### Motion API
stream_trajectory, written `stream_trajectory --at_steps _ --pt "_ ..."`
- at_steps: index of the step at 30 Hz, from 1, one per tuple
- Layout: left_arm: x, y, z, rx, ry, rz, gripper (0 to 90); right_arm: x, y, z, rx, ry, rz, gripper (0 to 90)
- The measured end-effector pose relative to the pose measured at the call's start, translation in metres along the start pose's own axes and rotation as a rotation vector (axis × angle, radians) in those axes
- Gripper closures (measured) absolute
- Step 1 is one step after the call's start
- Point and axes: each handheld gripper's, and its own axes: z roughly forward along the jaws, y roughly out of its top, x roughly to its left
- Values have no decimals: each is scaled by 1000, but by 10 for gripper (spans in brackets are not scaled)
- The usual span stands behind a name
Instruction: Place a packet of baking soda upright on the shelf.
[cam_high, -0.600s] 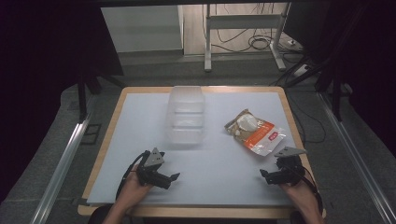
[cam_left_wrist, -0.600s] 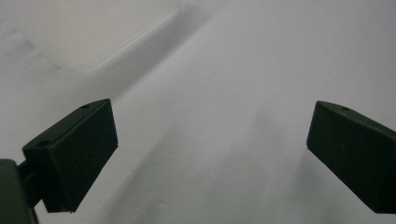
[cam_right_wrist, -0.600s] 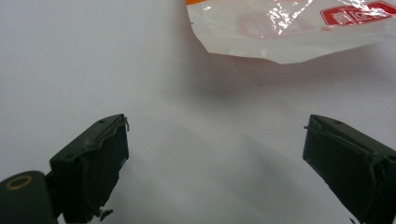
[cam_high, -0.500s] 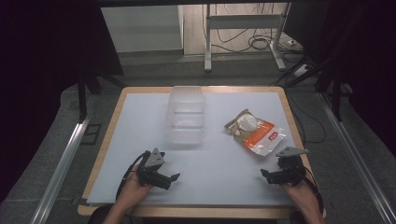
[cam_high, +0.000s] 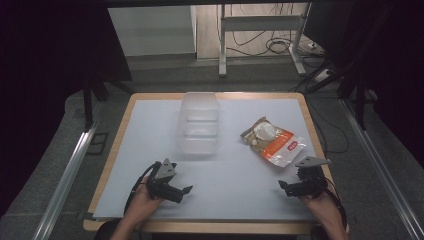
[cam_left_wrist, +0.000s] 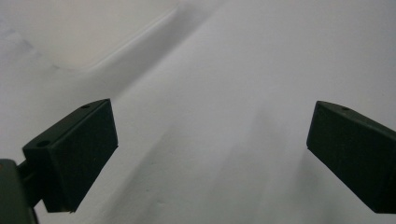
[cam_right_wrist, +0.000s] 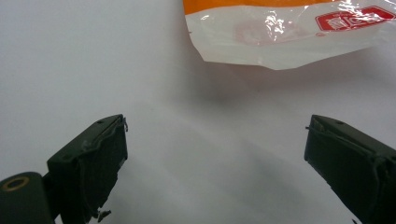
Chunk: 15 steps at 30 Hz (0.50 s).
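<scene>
A clear plastic container (cam_high: 199, 124) stands at the back middle of the white table (cam_high: 240, 180); its blurred corner (cam_left_wrist: 88, 32) shows in the left gripper view. To its right lies an orange-and-white snack bag (cam_high: 273, 140), whose white end (cam_right_wrist: 285, 35) appears at the top of the right gripper view. My left gripper (cam_high: 186, 191) rests near the front left, held by a hand, jaws wide apart with only table between them (cam_left_wrist: 210, 154). My right gripper (cam_high: 282, 185) rests near the front right, just short of the bag, also open and holding nothing (cam_right_wrist: 215, 163).
The table's wooden rim (cam_high: 215, 226) runs along the front edge. Metal rails (cam_high: 65, 175) flank the table on the floor. A stand with cables (cam_high: 260, 45) is behind the table. Bare tabletop lies between the two grippers.
</scene>
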Motion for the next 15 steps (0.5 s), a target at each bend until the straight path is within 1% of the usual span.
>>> stream_trajectory --at_steps 2,3,4,5,9,10,12,15 --pt "0 0 0 1 -1 1 19 1 1 0 9 -7 -11 57" --pt "0 0 0 1 0 2 19 2 2 -1 13 -1 -6 92" --pt "0 0 0 1 0 2 19 2 2 -1 13 -1 -6 92" --pt "0 0 0 1 0 2 19 3 3 -2 14 8 0 115" --pt "-1 0 0 3 2 3 19 4 9 -9 -5 30 -5 251" --pt "-1 0 0 3 4 4 19 5 11 -11 -9 37 3 274" --pt "-2 0 0 1 5 3 19 6 13 -14 0 53 19 317" --pt "-2 1 0 1 8 5 19 7 19 -20 -20 74 28 395"
